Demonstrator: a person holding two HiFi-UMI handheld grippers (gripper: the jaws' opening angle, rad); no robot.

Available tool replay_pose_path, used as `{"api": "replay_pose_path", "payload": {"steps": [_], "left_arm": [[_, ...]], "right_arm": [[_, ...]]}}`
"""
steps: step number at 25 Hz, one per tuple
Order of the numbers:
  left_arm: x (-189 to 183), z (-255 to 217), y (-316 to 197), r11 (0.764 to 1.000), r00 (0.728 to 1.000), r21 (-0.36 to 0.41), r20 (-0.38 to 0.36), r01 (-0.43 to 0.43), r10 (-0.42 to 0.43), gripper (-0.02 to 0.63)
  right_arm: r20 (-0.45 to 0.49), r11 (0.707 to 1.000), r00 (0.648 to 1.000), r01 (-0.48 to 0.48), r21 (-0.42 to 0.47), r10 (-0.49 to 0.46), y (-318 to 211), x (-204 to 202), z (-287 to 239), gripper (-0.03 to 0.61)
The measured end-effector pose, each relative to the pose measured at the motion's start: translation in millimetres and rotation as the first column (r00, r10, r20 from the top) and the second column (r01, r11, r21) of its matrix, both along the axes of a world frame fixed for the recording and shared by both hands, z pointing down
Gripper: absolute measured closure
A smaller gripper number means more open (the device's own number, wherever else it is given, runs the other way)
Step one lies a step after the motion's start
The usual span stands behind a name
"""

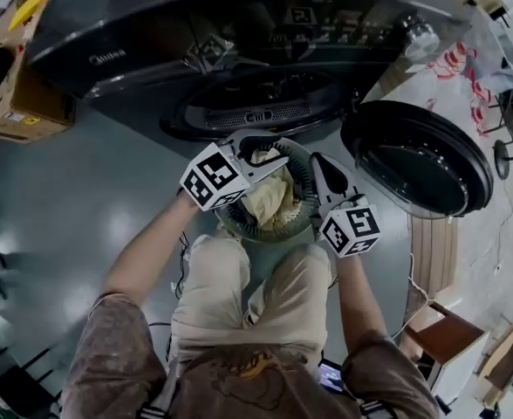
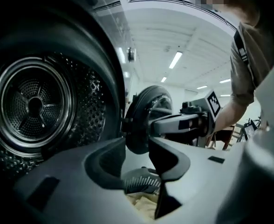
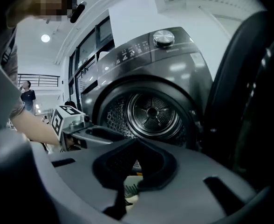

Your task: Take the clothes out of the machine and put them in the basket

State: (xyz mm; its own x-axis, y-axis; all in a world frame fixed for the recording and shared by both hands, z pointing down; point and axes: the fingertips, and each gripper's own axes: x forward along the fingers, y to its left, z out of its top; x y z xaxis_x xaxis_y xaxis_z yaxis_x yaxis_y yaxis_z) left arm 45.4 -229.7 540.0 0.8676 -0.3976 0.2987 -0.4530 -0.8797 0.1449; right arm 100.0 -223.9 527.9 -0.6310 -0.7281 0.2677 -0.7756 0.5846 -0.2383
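So the machine (image 1: 239, 24) is a dark grey front-loader with a knob and controls along its top panel. Its round door (image 1: 418, 160) is swung wide open, out to the right in the head view. The drum (image 3: 153, 113) shows just its perforated metal wall and ribbed back plate in both gripper views. The basket (image 1: 304, 173) is a round slatted one, upright, sitting just in front of the opening. The clothes (image 1: 270, 201) are inside it, a crumpled pale beige heap filling most of it. Can't tell how many pieces, honestly.

Glossy grey floor (image 1: 82, 173), ceiling striplights (image 2: 176, 59)
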Motion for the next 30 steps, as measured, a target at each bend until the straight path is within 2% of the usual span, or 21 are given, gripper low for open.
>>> {"api": "replay_pose_path", "payload": {"steps": [3,7,11,17,24,30], "left_arm": [[-1.9,-68.7,3.0,1.0,0.999,0.0,-0.031,0.019,-0.019,0.466],[-16.3,-164.2,12.7,0.996,0.994,0.004,-0.069,0.087,-0.086,0.466],[-38.3,-259.7,19.2,0.985,0.98,-0.008,-0.103,0.172,-0.172,0.466],[-61.3,-384.6,24.2,0.972,0.961,-0.029,-0.146,0.233,-0.235,0.466],[-73.6,-466.2,16.5,0.974,0.953,-0.051,-0.204,0.22,-0.226,0.466],[-75.1,-500.9,16.2,0.985,0.963,-0.004,-0.207,0.173,-0.17,0.466]], "right_arm": [[-0.01,1.0,1.0,0.01,-0.002,-0.01,-2.6,-4.1,-61.9,0.581],[-0.013,1.0,1.0,0.011,-0.009,-0.011,0.9,-8.9,-151.4,0.581],[-0.014,1.0,1.0,-0.004,-0.008,0.004,6.2,-11.2,-243.2,0.581],[0.008,0.999,1.0,-0.026,0.021,0.026,6.2,-16.7,-371.9,0.581],[0.023,0.997,0.999,-0.039,0.074,0.037,4.0,-26.6,-458.7,0.581],[0.021,0.991,0.998,-0.061,0.116,0.059,11.1,-25.2,-491.2,0.581]]}}
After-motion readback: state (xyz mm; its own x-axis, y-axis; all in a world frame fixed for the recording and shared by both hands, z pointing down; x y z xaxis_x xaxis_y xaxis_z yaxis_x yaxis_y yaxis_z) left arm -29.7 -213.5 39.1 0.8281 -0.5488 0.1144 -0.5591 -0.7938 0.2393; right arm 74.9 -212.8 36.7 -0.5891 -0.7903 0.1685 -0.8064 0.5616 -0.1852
